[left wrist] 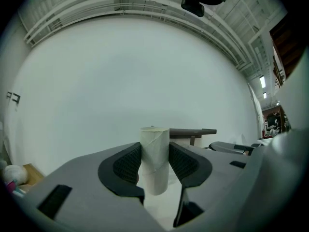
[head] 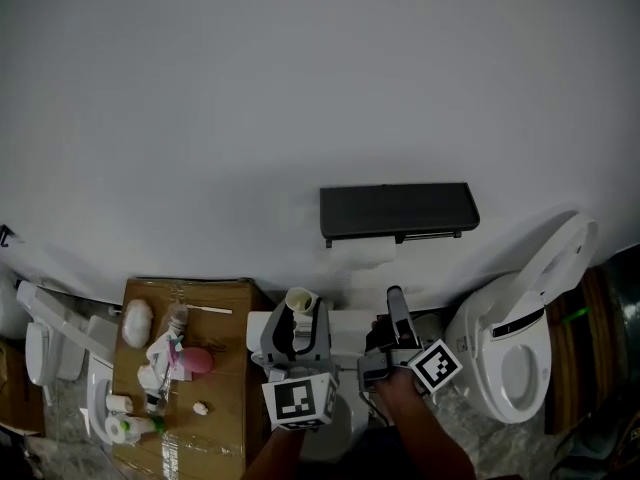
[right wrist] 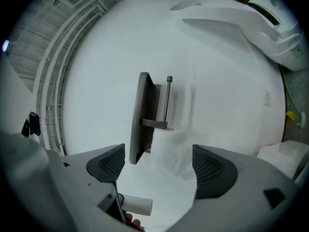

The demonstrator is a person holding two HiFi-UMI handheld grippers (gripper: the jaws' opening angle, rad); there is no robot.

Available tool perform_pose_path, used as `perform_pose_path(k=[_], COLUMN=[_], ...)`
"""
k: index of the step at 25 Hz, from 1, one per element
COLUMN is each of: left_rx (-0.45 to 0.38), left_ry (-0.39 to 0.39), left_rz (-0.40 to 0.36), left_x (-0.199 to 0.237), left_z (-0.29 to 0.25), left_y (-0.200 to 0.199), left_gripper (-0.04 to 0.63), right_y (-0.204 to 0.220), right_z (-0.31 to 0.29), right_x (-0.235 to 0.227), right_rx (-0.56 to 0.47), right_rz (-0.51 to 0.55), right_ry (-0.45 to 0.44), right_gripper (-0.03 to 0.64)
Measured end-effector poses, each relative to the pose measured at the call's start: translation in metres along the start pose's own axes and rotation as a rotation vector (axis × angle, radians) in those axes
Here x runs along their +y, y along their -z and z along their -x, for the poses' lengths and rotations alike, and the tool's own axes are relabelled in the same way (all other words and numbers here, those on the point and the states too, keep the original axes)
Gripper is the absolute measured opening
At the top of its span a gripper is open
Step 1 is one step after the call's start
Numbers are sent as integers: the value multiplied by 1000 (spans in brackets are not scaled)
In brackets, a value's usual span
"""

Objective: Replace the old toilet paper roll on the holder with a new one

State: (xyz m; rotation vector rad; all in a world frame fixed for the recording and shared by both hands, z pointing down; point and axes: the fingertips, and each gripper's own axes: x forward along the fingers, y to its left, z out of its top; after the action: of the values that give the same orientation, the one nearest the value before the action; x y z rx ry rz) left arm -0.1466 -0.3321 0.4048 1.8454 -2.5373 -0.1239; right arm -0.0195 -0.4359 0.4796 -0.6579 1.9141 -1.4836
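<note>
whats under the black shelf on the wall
Under the black shelf a white toilet paper roll sits toward its left end in the head view, and a thin bar runs along the rest. Whatever carries the roll is covered by the paper itself.

box-top clutter point(head: 165, 363) indistinct, paper roll point(right wrist: 174, 151) blurred

Head view dim, greyish, corners dark, heaviest at 4 and 8 o'clock. Wall point(head: 300, 88) evenly lit, no glare; holder point(head: 398, 211) reads flat black, little detail. Both gripper views brighter, fisheye circle, black corners. Left gripper view: ceiling beams point(left wrist: 96, 6) bowed along rim at 11 o'clock, ceiling lamp point(left wrist: 262, 82) glowing at 3 o'clock. Right gripper view: paper roll point(right wrist: 171, 151) hazy, washed out against white wall.
</note>
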Motion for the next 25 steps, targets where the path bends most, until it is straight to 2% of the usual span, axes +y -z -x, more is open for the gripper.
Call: perform_pose_path(k=[6,11,12,13,15,16,18,19,21,25], left_rx=[-1,14,12,10,8,8,12,11,11,16], left_ry=[68,110,120,132,154,162,176,184,202,224], left_rz=[16,2,2,5,8,9,12,17,20,4], left_x=[-18,-25,-26,-28,-32,-34,-37,-39,-43,-48], left_z=[19,30,31,32,35,36,38,38,39,42], left_y=[-6,-3,-4,-5,-7,-7,-7,-8,-9,-5], left_gripper=[190,190,190,190,190,190,190,190,190,190], right_y=[-9,-15,-15,-16,-20,-21,-23,-22,-16,1], right_z=[37,58,62,67,77,81,85,86,86,89], right_x=[14,23,25,26,26,28,35,40,50,73], right_rx=[-54,-99,-107,-120,-146,-156,-155,-141,-95,-10], right_rz=[24,10,20,37,82,100,159,218,412,955], right_ry=[3,-12,-11,2,44,58,59,57,76,143], right_gripper=[417,412,382,317,107,52,18,17,17,17])
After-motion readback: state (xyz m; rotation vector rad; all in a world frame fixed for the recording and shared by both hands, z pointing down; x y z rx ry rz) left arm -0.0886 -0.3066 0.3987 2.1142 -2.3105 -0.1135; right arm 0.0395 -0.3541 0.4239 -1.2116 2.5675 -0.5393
